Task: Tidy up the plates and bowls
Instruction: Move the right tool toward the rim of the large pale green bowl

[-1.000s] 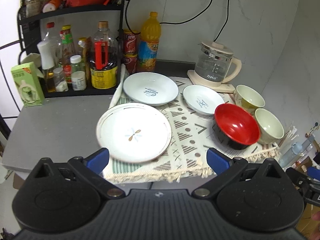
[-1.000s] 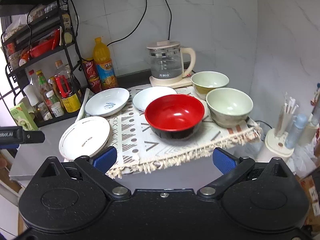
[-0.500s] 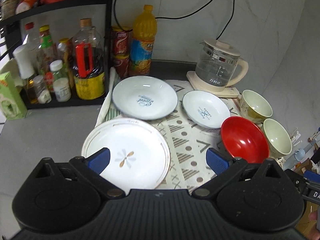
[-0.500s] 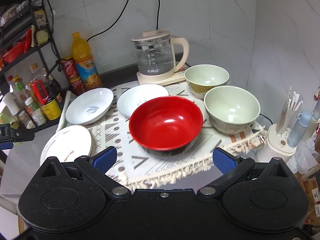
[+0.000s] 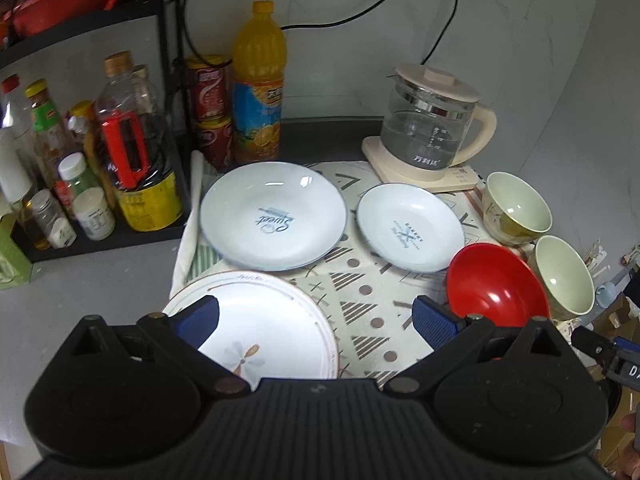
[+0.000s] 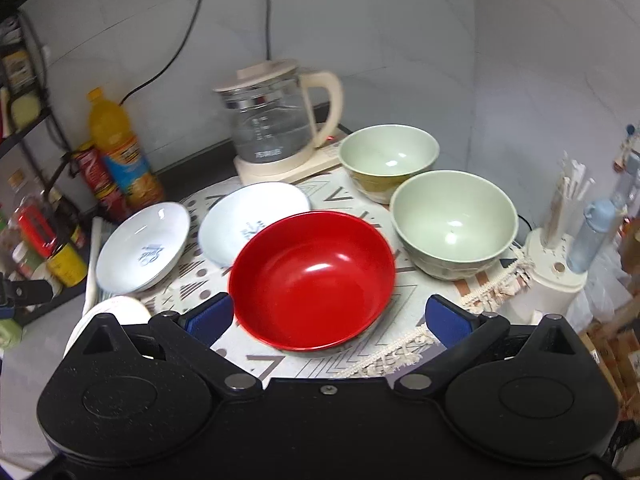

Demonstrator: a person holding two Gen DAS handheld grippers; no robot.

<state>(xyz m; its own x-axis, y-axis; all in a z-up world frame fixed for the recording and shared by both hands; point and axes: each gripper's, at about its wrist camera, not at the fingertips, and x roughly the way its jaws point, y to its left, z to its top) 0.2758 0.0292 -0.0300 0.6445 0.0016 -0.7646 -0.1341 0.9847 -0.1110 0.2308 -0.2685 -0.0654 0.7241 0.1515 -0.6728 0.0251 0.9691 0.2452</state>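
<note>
The left gripper (image 5: 316, 316) hangs over the near edge of the worktop (image 5: 80, 292), its fingers (image 5: 198, 316) spread wide and holding nothing, the gap set over the large flat plate (image 5: 272, 320) with the leaf motif, likely because that widest plate makes the natural base of a stack. Behind it on the patterned mat (image 5: 372, 292) lie the deep plate marked "Sweet" (image 5: 274, 216) and the smaller "Bakery" plate (image 5: 410, 232), side by side, apart.

The right gripper (image 6: 328, 314) is likewise spread and empty, its blue fingers (image 6: 448, 316) flanking the near rim of the red bowl (image 6: 312, 278), which sits closest. Two pale green bowls (image 6: 452, 224) stand behind it, just beside each other, near the glass kettle (image 6: 276, 120). Nothing is stacked yet; each gripper seems lined up on the dish type nearest its side.
</note>
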